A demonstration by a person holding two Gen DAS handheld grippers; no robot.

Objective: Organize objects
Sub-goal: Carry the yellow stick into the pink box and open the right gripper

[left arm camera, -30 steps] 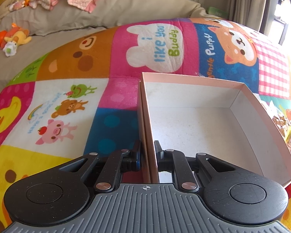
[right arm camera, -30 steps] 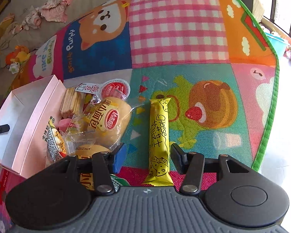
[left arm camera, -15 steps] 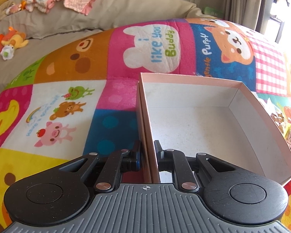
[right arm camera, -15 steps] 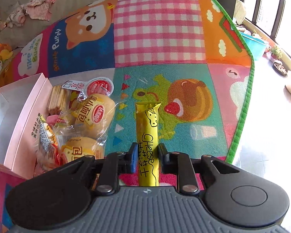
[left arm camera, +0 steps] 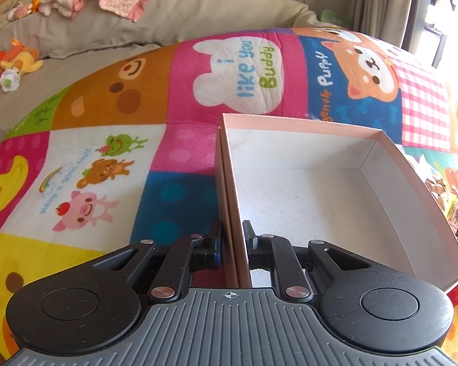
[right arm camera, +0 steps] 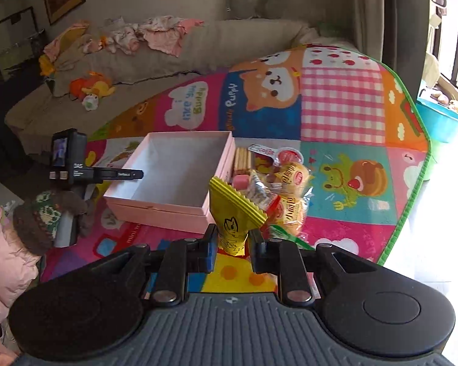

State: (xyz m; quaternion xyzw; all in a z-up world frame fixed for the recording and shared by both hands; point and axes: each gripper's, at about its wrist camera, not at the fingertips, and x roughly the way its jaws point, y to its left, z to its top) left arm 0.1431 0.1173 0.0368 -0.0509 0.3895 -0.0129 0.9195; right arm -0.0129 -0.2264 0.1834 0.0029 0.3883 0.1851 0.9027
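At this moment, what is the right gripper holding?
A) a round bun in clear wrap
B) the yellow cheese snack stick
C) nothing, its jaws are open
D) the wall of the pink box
B: the right gripper has its jaws shut on the yellow cheese snack stick, held above the mat near the pink box.

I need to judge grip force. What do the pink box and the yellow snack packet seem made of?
The shallow pink box looks like matte paperboard: thin straight walls, dull speckled white lining. The yellow cheese snack packet looks like glossy plastic film, with a serrated sealed end, creasing where the right gripper pinches it.
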